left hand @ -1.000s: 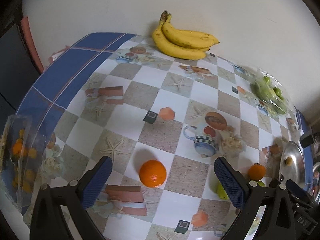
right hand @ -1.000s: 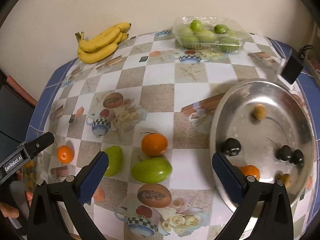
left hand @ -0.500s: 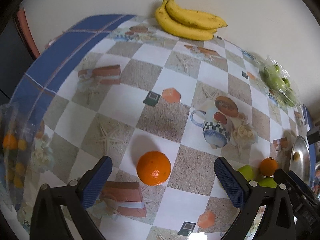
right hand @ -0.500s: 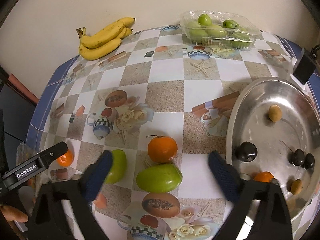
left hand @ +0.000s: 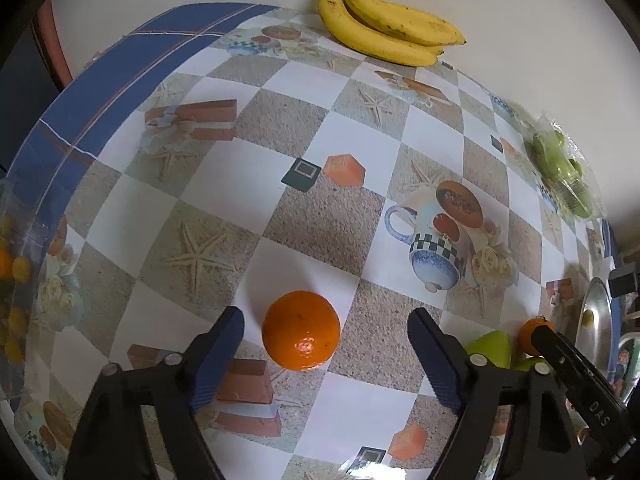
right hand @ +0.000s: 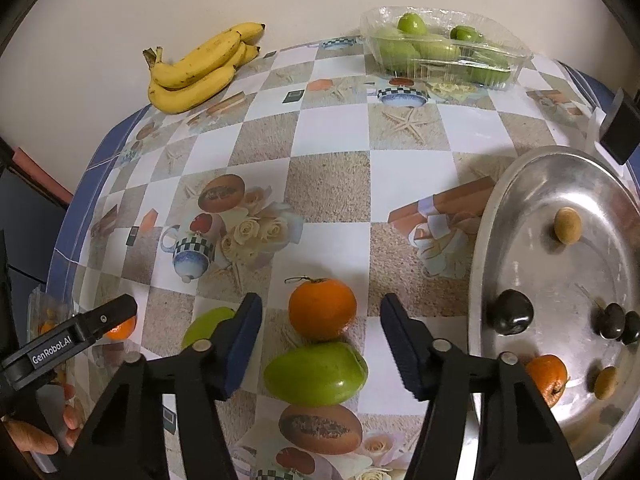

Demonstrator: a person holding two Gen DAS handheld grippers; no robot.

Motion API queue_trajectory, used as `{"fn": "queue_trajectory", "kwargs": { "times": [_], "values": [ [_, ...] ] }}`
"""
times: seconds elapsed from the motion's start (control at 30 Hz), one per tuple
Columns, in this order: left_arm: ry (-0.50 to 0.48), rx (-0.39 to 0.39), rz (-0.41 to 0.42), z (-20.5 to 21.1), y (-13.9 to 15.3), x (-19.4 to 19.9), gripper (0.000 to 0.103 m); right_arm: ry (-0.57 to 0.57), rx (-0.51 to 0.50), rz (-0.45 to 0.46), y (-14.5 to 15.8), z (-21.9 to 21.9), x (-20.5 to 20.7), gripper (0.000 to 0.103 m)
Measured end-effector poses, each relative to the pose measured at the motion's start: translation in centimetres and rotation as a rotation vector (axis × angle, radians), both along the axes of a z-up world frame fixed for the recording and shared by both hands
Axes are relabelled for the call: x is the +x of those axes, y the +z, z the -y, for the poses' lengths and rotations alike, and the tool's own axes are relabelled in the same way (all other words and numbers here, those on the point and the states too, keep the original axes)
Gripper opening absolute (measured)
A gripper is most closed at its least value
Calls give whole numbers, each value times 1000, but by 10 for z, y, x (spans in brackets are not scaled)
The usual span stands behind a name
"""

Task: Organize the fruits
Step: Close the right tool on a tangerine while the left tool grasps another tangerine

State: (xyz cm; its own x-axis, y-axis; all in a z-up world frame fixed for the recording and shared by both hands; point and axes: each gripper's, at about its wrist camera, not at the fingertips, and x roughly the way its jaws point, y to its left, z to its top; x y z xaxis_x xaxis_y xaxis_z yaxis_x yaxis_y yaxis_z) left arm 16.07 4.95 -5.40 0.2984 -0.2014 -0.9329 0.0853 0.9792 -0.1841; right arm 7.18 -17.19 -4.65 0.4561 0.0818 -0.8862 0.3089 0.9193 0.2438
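In the left wrist view an orange (left hand: pixel 301 335) lies on the patterned tablecloth between the open fingers of my left gripper (left hand: pixel 324 356), closer to the left finger, not touched. In the right wrist view my right gripper (right hand: pixel 320 340) is open around a second orange (right hand: pixel 322 307) and a green mango (right hand: pixel 316 373) just in front of it. Another green fruit (right hand: pixel 204 325) lies left of the left finger. The steel tray (right hand: pixel 496 216) at the right holds a small orange (right hand: pixel 547 372), dark plums (right hand: pixel 513 311) and small brown fruits.
A banana bunch (right hand: pixel 200 68) lies at the back by the wall. A clear plastic box of green fruit (right hand: pixel 440 50) stands at the back right. A clear bag of small orange fruits (left hand: pixel 12 280) sits at the table's left edge.
Both grippers have moved forward and lower toward the fruit. The left fingers now flank the orange. The right fingers have narrowed and now flank the second orange and the mango.
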Motion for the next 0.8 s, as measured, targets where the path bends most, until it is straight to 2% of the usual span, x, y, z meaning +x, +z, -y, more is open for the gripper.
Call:
{"fn": "queue_trajectory", "kwargs": {
  "times": [0.1,0.23,0.4,0.53,0.6,0.8],
  "values": [
    [9,-5,-6,-1,-1,1,82,2,5,-4,-3,0,2,59],
    [18,-8,-8,-3,-3,1,74,4,6,-11,-5,0,4,52],
    [30,-12,-14,-6,-3,1,58,4,10,-12,-7,-1,6,47],
    [33,-6,-7,-6,0,1,40,1,10,-8,-7,-1,6,43],
    [35,-7,-4,-7,1,0,39,-3,9,-8,-6,0,6,39],
    [31,-11,4,-5,4,-1,38,-5,13,-7,-6,0,6,39]
  ]
}}
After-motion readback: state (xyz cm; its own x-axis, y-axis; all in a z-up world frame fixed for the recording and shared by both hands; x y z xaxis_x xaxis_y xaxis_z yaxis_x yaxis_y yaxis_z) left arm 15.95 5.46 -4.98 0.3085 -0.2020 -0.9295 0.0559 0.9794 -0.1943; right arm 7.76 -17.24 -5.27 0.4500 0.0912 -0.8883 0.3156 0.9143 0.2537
